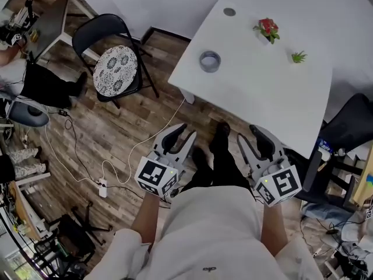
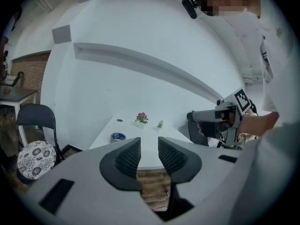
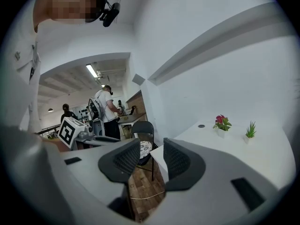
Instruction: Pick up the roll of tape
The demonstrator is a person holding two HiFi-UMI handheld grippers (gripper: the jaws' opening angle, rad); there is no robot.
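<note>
Grey roll of tape [image 1: 210,61] sits well beyond the left hand-held gripper [image 1: 187,131].

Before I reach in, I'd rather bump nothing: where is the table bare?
The white table is bare across its near half, from the roll of tape and the small green plant to the near edge. The far end is busier: a red flowering plant and a small dark disc.

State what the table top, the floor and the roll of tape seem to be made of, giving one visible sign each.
Table top: probably laminate or painted board; matt white, smooth.
Floor: wood or wood-look planks; brown grain, board seams.
Roll of tape: greyish ring, hollow core; plastic or cloth, cannot tell.
</note>
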